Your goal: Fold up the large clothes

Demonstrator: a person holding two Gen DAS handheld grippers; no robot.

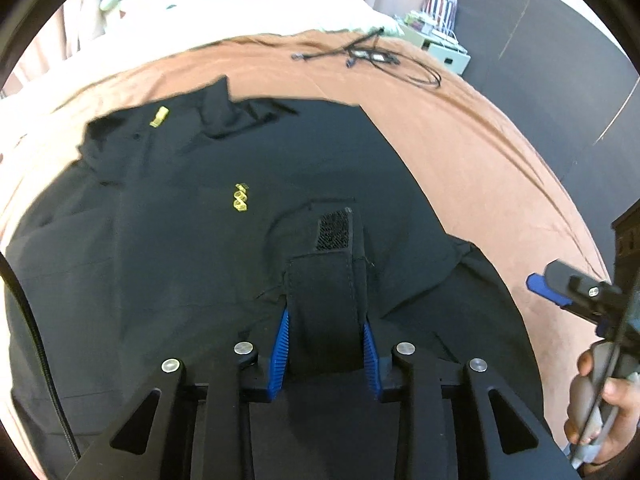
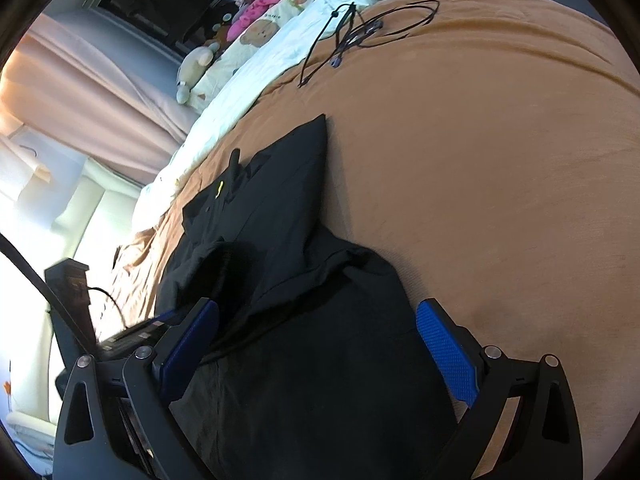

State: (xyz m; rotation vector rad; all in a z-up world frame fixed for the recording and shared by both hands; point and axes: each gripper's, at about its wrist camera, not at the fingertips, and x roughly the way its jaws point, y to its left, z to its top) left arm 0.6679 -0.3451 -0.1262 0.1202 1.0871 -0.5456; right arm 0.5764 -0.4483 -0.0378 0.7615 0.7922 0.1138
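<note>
Black shirt spread on brown bed. Left claw clamped on a shirt strip. Right claw spread wide above the near hem, gripping nothing. Bare bed right; cables far. Near hem cut off.

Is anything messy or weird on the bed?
Yes. A tangle of black cables lies loose on the brown blanket, beyond the black shirt, an odd thing where clothes get folded. The shirt's collar end is rumpled. The left hand-held gripper pinches a strip of it.
</note>
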